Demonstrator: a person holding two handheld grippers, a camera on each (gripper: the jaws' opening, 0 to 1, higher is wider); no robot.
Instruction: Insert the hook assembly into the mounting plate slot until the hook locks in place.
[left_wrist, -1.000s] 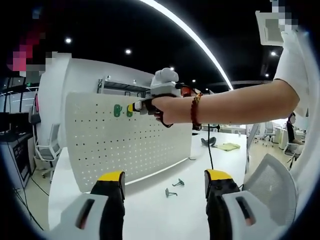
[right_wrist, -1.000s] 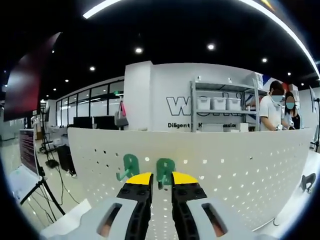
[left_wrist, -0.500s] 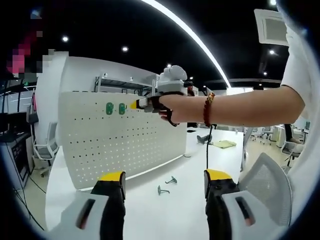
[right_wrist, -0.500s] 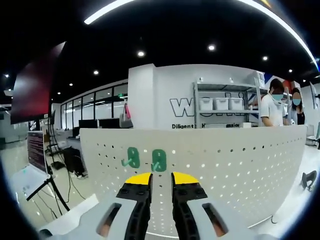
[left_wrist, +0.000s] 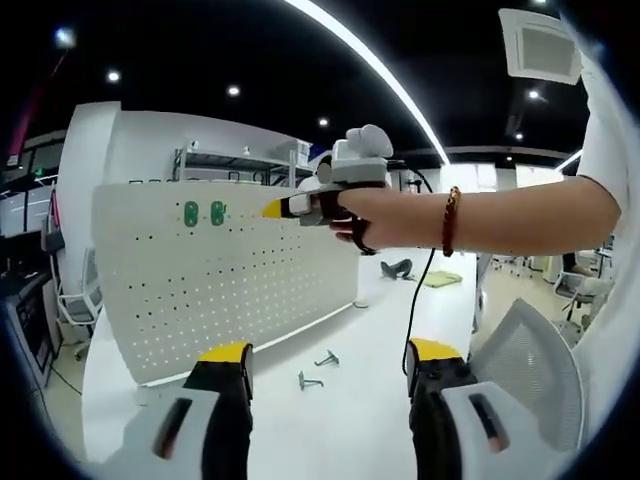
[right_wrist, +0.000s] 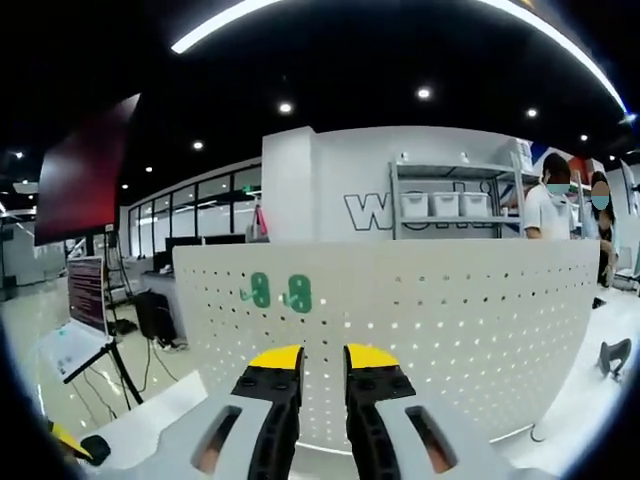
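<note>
The left hand-held gripper (left_wrist: 327, 372) rises from the bottom of the left gripper view, its 2 yellow-tipped jaws spread wide. At upper centre, a bare forearm (left_wrist: 500, 215) wearing a beaded bracelet (left_wrist: 449, 221) extends the right hand-held gripper (right_wrist: 322, 358), jaws nearly closed with nothing between them.

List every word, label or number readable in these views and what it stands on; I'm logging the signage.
"wo": large dark letters on the white back wall, the rest hidden behind the metal shelf rack.
Smaller line of lettering beneath it: cut off by the white perforated pegboard, unreadable.
Nothing else legible.
</note>
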